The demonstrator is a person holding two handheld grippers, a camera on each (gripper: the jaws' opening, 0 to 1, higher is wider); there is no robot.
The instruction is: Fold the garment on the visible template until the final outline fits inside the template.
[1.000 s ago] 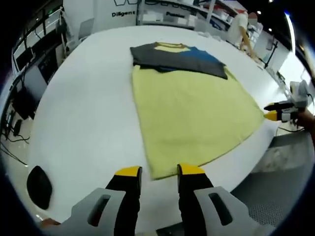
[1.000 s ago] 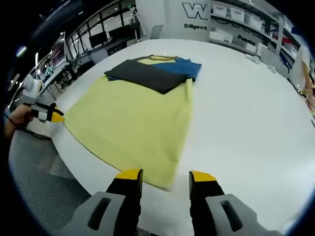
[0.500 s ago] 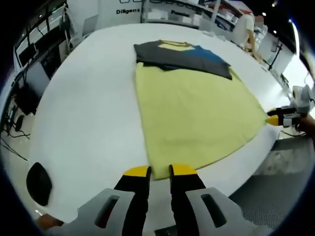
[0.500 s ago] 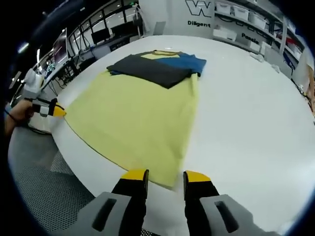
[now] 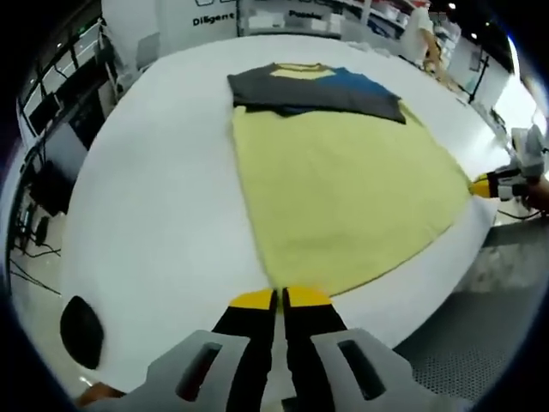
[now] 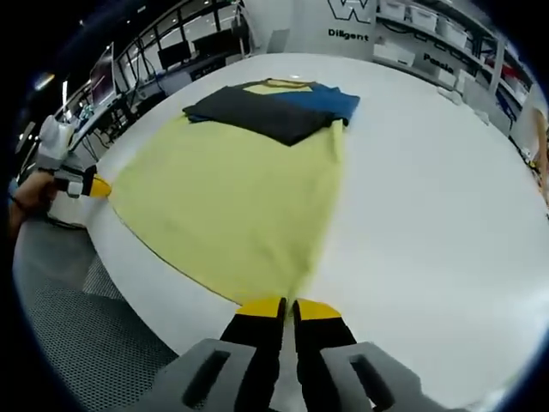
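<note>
The garment (image 5: 343, 197) lies spread flat on the white table (image 5: 154, 223) — a soft yellow shirt body with dark grey and blue parts folded over its far end. From these views I cannot make out the template under it.

The left gripper (image 5: 280, 299) has its fingers (image 5: 254, 299) closed together on one near corner of the garment's hem. The right gripper (image 6: 287, 307) is clenched the same way on the other near corner, with its fingers (image 6: 261, 307) pinching the yellow edge right where it meets the table. In the left gripper view the right gripper shows far off at the hem's opposite corner, held in a person's hand (image 5: 539, 193).

The cloth looks light, thin and limp. It should drape and sag between the two held corners, and it will probably drag against the table if pulled low. Judging by the wide hem, the corners are the sensible places to hold — a pinch on the hem keeps the edge straight. Lifting both corners evenly toward the dark collar end should carry a clean fold. Uneven pull would likely skew the fabric or wrinkle it.
</note>
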